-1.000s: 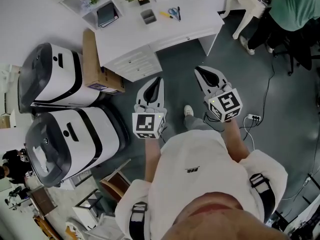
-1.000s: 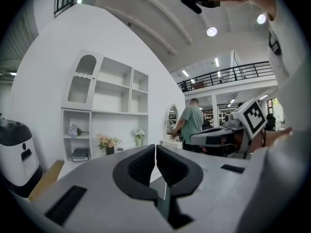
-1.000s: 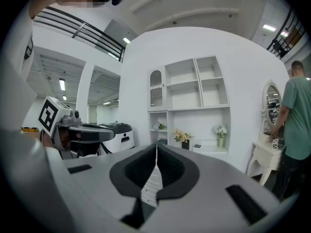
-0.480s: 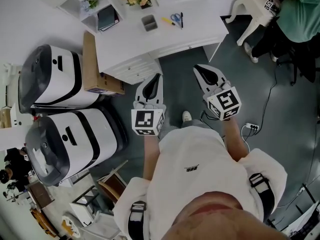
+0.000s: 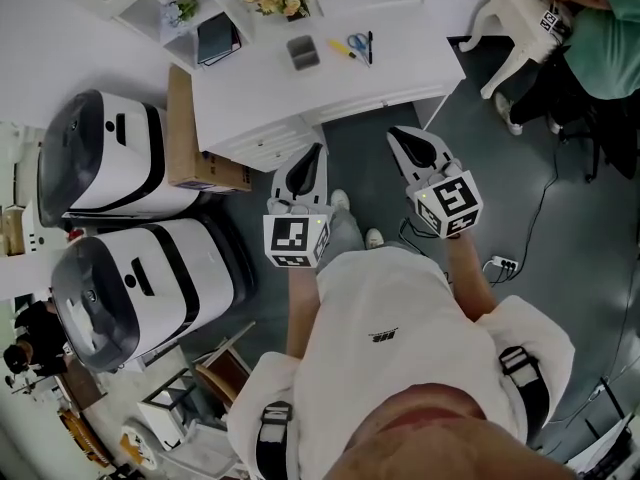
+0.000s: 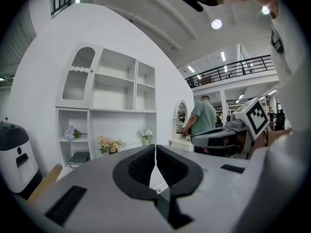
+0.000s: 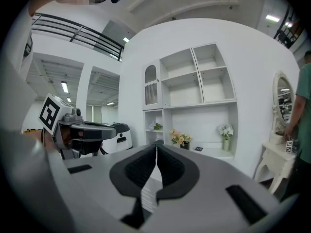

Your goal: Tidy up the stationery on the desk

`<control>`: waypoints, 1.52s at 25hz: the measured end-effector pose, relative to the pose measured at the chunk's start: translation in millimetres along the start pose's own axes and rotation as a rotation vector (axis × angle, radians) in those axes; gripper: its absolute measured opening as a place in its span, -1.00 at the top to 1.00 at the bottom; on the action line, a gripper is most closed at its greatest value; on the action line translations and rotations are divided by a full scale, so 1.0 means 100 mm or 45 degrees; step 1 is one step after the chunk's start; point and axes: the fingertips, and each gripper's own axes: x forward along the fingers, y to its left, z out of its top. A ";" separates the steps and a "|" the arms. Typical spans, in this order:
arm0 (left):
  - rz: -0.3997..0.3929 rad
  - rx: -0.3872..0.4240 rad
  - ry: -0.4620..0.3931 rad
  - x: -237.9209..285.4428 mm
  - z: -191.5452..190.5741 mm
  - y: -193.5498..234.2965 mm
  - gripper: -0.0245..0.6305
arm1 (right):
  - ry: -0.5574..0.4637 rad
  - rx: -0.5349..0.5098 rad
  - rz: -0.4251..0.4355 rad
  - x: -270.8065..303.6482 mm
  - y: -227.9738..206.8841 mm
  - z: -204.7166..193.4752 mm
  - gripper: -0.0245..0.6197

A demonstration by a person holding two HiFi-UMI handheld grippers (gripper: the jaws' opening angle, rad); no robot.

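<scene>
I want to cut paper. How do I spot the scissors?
Find the white desk. On its top, right of the grey box, three small things lie together. The scissors are the middle one, between a yellow pen and a black pen, and alone have blue loops.

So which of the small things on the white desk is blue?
The scissors, with blue handles, lying between a yellow item and a black pen; the grey box sits further left.
</scene>
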 end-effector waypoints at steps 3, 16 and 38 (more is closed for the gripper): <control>-0.001 0.006 -0.004 0.11 0.01 0.08 0.93 | -0.005 0.002 -0.003 0.11 -0.07 0.00 0.93; -0.037 0.010 -0.005 0.73 0.02 0.64 0.93 | -0.010 0.014 -0.049 0.80 -0.43 0.09 0.93; -0.178 -0.022 0.046 2.11 0.04 2.00 0.93 | 0.075 0.046 -0.147 2.54 -1.12 0.29 0.93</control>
